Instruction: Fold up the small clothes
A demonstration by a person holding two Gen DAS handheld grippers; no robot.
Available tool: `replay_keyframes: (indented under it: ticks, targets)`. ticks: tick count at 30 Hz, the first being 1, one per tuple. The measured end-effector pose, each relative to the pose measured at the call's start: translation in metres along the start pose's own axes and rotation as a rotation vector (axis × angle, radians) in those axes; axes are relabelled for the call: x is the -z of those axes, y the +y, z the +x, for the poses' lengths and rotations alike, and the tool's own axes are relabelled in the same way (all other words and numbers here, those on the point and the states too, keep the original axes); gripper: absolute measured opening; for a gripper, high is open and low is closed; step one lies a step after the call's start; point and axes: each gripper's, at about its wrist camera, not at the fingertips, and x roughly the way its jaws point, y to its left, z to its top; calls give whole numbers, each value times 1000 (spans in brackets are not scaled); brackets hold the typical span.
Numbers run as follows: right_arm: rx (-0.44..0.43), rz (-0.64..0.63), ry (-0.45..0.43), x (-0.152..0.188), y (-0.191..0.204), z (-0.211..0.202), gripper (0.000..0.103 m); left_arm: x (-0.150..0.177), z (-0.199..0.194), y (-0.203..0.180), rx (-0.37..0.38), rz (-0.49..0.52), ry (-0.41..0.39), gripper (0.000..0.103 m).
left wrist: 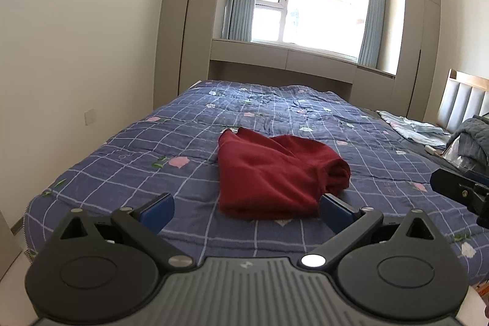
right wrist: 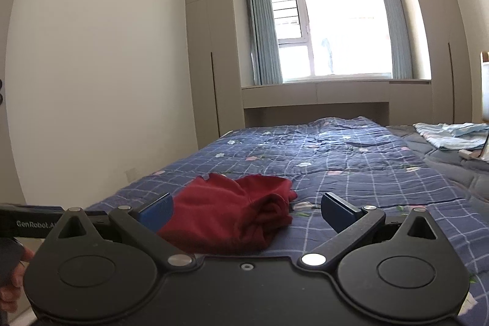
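sunny bedroom, blue bed [left wrist: 122,161]. red cloth [left wrist: 272,170] lies bunched at 12 o'clock. left gripper [left wrist: 246,211] and right gripper [right wrist: 247,211] have jaws wide open, empty. we should pinch its near corners.

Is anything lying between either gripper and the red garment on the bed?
Nothing visible. Only bare quilt separates the open left gripper and open right gripper from the red garment.

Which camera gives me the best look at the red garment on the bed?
The left wrist view. There the red garment lies nearly whole between the open left gripper fingers, its rolled right edge plain. In the right wrist view the garment sits lower left, partly cut off by the open right gripper.
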Motion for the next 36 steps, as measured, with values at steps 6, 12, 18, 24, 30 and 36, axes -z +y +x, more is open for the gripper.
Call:
replay_keyframes:
  ticks: [6, 12, 18, 24, 30, 36]
  targets:
    - [25, -16, -22, 13, 5, -12, 102, 13, -9, 1, -27, 1, -3, 103]
    - [50, -43, -41, 24, 8, -16, 102, 25, -11, 4, -37, 2, -6, 103]
    - [56, -48, -35, 40, 10, -19, 102, 37, -9, 3, -57, 27, 23, 103]
    - [61, -43, -28, 49, 9, -18, 102, 40, -10, 3, -62, 31, 29, 103]
    - [67, -33, -24, 52, 7, -17, 102, 40, -9, 3, -63, 34, 33, 103]
    - [66, -32, -18, 53, 7, -15, 102, 40, -9, 3, -63, 39, 35, 103]
